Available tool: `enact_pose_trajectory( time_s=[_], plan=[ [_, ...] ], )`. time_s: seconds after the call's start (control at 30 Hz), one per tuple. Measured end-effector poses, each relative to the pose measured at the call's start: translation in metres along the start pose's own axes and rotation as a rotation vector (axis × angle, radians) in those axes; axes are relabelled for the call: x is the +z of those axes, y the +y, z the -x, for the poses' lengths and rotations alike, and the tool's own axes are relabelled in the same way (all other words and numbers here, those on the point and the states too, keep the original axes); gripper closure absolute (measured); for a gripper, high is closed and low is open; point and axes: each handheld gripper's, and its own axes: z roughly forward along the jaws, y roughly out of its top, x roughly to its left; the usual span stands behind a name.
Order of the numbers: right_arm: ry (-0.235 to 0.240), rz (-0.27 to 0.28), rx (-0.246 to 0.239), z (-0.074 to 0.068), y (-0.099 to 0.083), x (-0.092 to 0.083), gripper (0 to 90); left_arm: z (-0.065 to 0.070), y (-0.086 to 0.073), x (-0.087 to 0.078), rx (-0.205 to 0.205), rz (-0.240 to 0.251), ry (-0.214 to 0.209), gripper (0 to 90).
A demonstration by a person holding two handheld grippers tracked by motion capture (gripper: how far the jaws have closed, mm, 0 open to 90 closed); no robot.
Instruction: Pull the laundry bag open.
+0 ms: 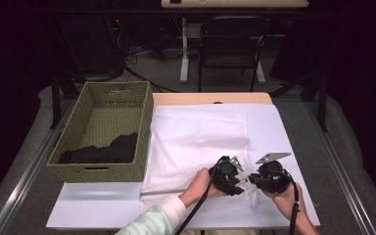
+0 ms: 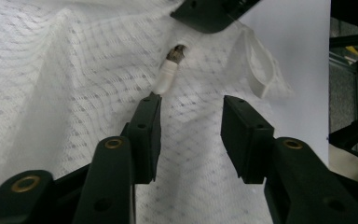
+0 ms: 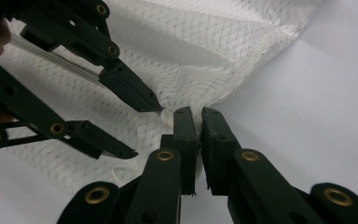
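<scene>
Zip pull: while the right gripper (image 3: 195, 114) pinches the white mesh bag (image 1: 196, 142) beside it, the small white tab (image 2: 166, 78) on its metal slider lies just off one left pad.
Left gripper (image 2: 190, 122): jaws half parted astride the tab, not pressing it.
Bag: white netting, flat on the white table (image 1: 293, 132), near corner lifted, probably for zipping.
Beside: woven basket (image 1: 147, 127) holding dark cloth (image 1: 108, 151).
</scene>
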Motion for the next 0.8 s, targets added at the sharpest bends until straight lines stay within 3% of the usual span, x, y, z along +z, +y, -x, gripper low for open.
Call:
enact_pose_trajectory(
  time_s=[0.2, 0.47, 0.5, 0.6, 0.8],
  plan=[
    [0.007, 0.007, -0.01, -0.0014, 0.0005, -0.0009, 84.7, -0.0072, 0.003, 0.0022, -0.018, 0.007, 0.005, 61.0],
    [0.008, 0.012, -0.018, -0.0021, 0.0008, -0.0009, 84.7, -0.0056, 0.0042, 0.003, -0.012, 0.021, 0.001, 65.0],
    [0.006, 0.013, -0.019, -0.0016, 0.0008, -0.0012, 84.7, -0.0023, 0.0058, 0.0035, 0.007, 0.011, 0.012, 66.4],
    [0.008, 0.015, -0.011, -0.0018, 0.0007, -0.0013, 84.7, 0.0003, 0.0068, 0.0048, 0.007, 0.015, 0.046, 69.3],
    [0.001, 0.019, -0.008, -0.0015, 0.0008, -0.0021, 84.7, -0.001, 0.0053, 0.0037, 0.003, 0.039, 0.048, 77.3]
  ],
)
